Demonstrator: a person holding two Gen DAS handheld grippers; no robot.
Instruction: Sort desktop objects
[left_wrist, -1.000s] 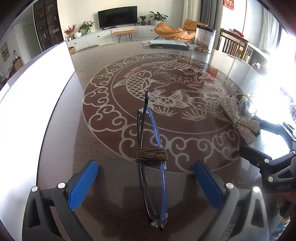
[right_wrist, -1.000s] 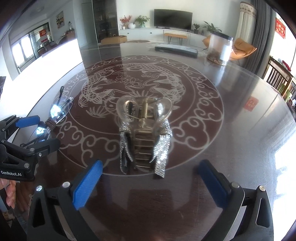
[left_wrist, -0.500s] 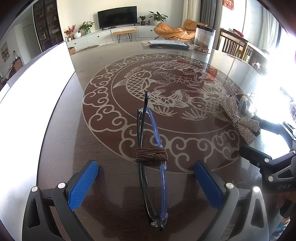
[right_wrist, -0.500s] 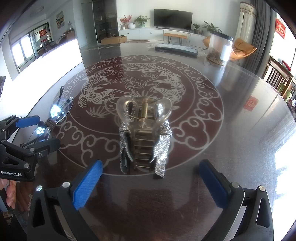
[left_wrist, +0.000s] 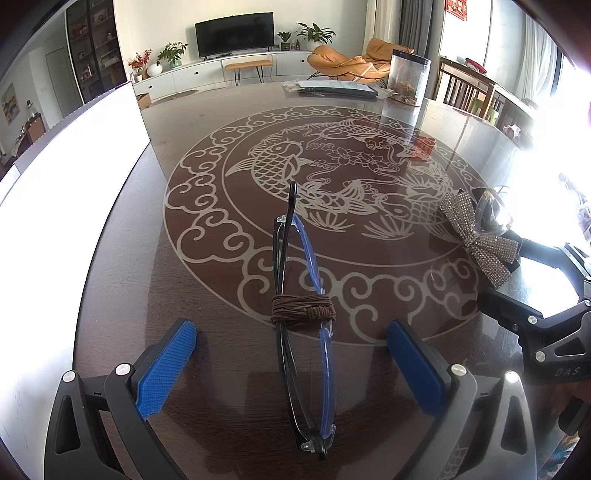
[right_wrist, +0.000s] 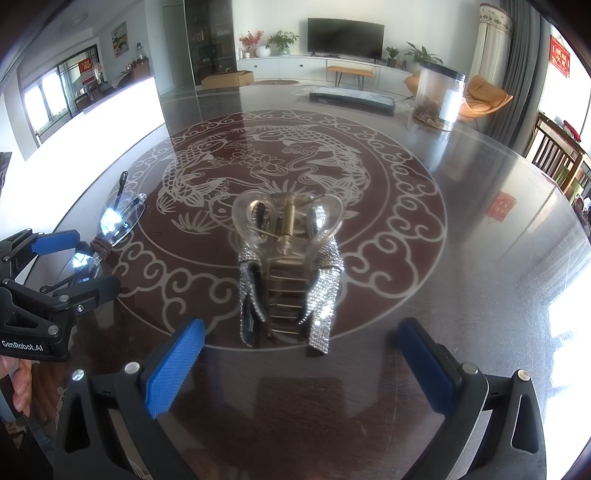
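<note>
Folded glasses with a black and blue frame lie on the dark table, a brown cord wound around their middle. My left gripper is open, its blue pads on either side of the glasses without touching them. A clear hair claw clip with a rhinestone bow lies in front of my right gripper, which is open and empty just short of it. The clip also shows in the left wrist view, and the glasses in the right wrist view.
The table is dark wood under glass with a pale koi pattern. A clear canister and a flat dark pouch stand at the far edge. Chairs stand beyond the right edge.
</note>
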